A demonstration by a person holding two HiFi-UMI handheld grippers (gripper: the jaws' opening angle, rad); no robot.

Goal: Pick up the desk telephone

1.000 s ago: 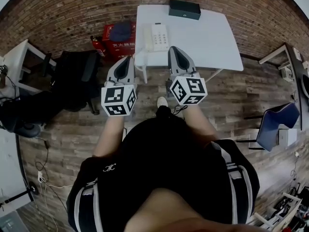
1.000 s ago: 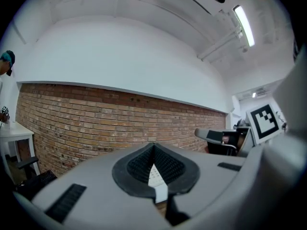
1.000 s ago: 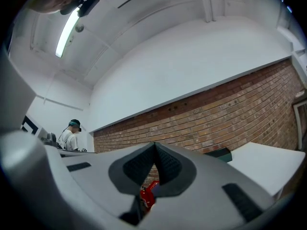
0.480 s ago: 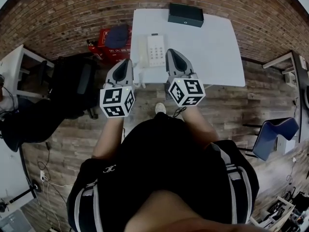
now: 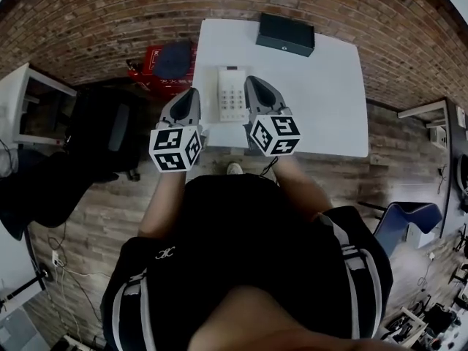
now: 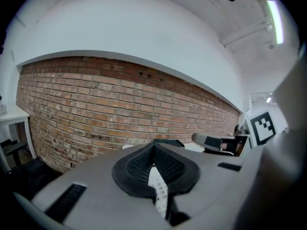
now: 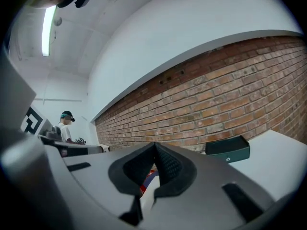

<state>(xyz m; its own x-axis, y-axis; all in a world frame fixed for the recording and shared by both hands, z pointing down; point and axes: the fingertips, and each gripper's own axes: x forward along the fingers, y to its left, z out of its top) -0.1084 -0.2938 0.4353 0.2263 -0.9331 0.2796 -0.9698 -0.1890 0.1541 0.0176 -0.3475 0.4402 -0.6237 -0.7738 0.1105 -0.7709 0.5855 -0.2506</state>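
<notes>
The desk telephone lay flat on the white table, close to the table's left edge and towards its near side, keypad up. In the head view it sat between the two tools. The left tool had its tip just beside the telephone's left flank, at the table's left edge, and the right tool had its tip just beside the right flank. Whether either tip touched the telephone could not be told from above.

The left gripper view showed that tool's jaws pressed together, ribbed pads meeting along one line with nothing clamped between them. Through the narrow slit below the pads a strip of the white keypad showed. The right gripper view showed the same of the right tool: its jaws were together and empty, and only a sliver of white and red was visible through the gap beneath.

A dark box stood at the far side of the table, well apart from the telephone, against the brick wall. To the left of the table, on the wooden floor, sat a red crate with something dark blue on top of it. A black chair stood near the crate. A blue chair stood at the right, well away from the table.
</notes>
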